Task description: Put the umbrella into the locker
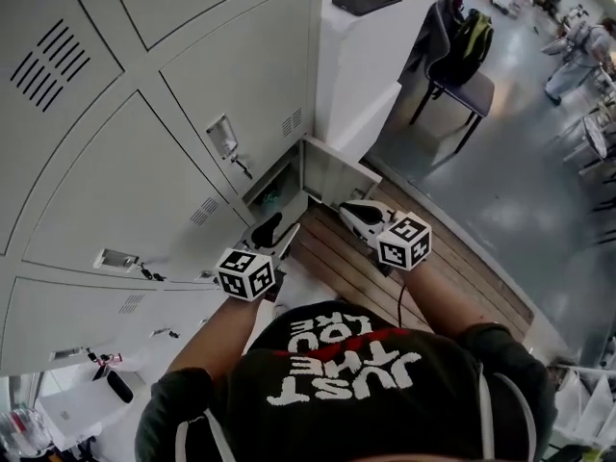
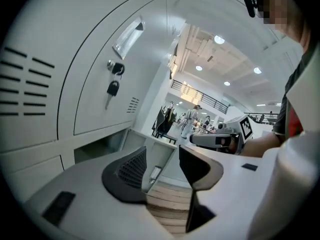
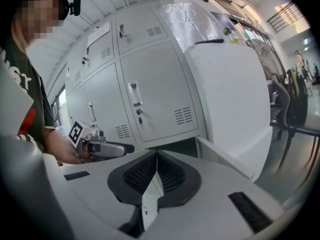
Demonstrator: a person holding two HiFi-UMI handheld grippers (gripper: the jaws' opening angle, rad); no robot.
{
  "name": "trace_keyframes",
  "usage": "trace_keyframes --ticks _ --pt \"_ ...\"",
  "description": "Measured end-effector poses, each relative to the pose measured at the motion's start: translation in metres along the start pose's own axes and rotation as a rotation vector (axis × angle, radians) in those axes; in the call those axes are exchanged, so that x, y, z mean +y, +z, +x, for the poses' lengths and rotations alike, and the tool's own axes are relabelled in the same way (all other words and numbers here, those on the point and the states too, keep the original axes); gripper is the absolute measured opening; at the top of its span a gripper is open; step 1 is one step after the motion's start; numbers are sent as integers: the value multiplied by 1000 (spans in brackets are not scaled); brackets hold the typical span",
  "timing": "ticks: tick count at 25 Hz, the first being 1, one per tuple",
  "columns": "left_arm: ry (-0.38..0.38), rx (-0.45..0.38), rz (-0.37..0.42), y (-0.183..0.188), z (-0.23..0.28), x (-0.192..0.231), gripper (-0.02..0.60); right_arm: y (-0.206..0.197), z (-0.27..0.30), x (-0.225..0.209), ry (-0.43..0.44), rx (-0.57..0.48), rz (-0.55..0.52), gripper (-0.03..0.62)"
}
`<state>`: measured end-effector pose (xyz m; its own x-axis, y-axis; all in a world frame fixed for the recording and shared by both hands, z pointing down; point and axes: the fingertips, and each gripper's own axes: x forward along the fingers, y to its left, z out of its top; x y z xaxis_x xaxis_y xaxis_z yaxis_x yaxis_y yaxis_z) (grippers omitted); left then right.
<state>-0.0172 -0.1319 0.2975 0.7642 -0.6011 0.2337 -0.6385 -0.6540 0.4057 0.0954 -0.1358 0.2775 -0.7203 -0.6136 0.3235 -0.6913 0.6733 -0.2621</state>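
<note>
The left gripper (image 2: 162, 165) has its jaws apart with nothing between them. The right gripper (image 3: 156, 170) has its jaws pressed together, on nothing too. Both hang just in front of the open locker (image 1: 289, 176), beside its door (image 1: 337, 183), so I think the putting-in part is over. Neither one holds the umbrella (a dark green thing (image 1: 269, 200) sits low inside the locker and may be it, but I cannot tell for sure). The door likely needs shutting next
</note>
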Motion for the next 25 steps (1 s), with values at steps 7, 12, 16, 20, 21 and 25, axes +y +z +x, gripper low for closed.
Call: trace_keyframes --ticks 7,12,16,20,21,25 --pt "-58 -94 26 63 -35 -31 126 60 -29 27 8 -49 -57 35" --pt "-80 -155 53 100 -56 -53 96 90 -49 46 16 -73 -93 35" --pt "-85 -188 71 121 -71 -67 59 110 -61 57 20 -96 -107 35" --pt "-109 -209 106 133 -83 -81 9 126 -69 65 38 -124 -125 35" --pt "-110 -211 112 134 -87 -83 9 127 -70 67 40 -126 -128 35" --pt "-100 -218 106 134 -99 -83 9 129 -77 72 48 -136 -117 34"
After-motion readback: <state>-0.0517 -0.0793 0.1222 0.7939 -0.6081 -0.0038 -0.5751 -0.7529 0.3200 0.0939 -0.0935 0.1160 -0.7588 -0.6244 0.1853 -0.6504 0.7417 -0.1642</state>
